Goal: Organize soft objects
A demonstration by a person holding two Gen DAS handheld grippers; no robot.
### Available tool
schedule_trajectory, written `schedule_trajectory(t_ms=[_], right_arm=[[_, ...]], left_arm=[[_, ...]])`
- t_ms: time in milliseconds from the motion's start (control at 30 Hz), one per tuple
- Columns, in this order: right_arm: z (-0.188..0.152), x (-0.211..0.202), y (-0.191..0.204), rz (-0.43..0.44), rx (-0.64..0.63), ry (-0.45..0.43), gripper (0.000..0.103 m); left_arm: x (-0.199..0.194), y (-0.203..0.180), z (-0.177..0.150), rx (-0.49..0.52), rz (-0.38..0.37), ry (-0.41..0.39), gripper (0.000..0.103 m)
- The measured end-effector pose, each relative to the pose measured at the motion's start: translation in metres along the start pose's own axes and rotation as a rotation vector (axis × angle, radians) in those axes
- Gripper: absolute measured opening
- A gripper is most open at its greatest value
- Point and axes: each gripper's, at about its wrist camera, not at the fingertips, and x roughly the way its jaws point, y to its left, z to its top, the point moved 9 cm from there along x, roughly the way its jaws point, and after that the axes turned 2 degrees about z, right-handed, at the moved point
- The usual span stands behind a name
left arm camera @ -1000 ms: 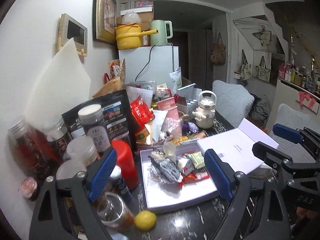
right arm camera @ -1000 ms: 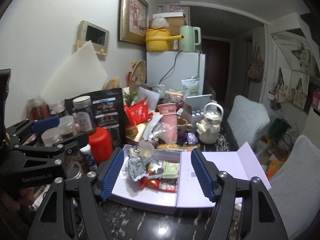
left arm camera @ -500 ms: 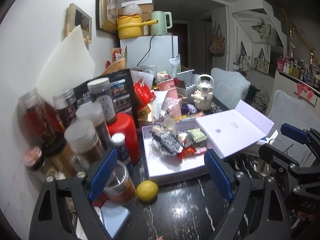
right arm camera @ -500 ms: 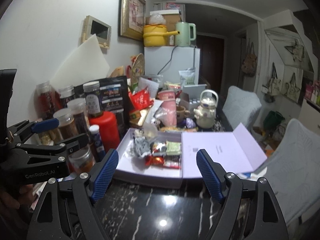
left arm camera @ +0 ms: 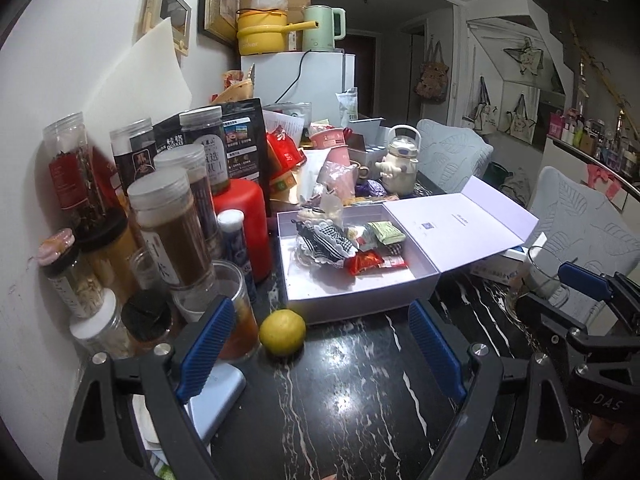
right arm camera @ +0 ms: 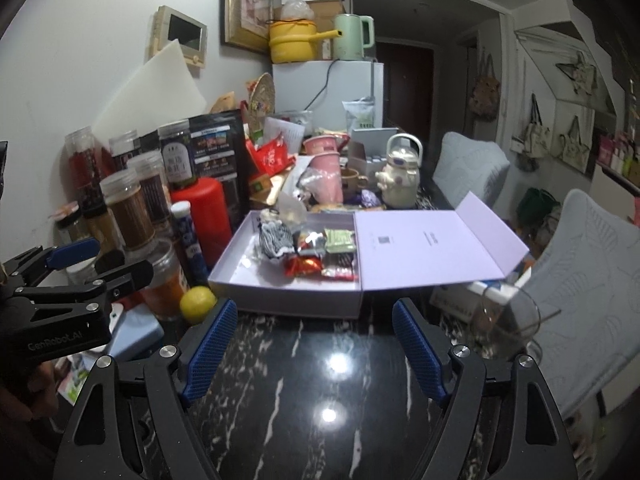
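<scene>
Cluttered black counter (right arm camera: 320, 400), open lavender box (right arm camera: 248, 280) of soft packets (right arm camera: 304, 248).
Both tongs, left (left arm camera: 320, 344) and right (right arm camera: 316, 344), spread, empty; next likely reach in.

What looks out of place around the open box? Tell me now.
A lemon sits loose on the black table, touching the front corner of the box, beside the jars. A checked cloth lies crumpled among snack packets inside the box. Nothing looks spilled or broken.

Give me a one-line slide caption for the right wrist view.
Open right tool hovers over the black marble table facing a lavender box of snack packets, its lid open.
</scene>
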Motion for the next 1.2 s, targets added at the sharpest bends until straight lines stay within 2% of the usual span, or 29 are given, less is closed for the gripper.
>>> schedule_trajectory(t_ms=[1200], right_arm=[[0.004,-0.007,-0.002,0.010,-0.025,-0.011,0.081]], left_arm=[[-0.006,-0.017,0.001,0.019,-0.020,-0.002,0.090]])
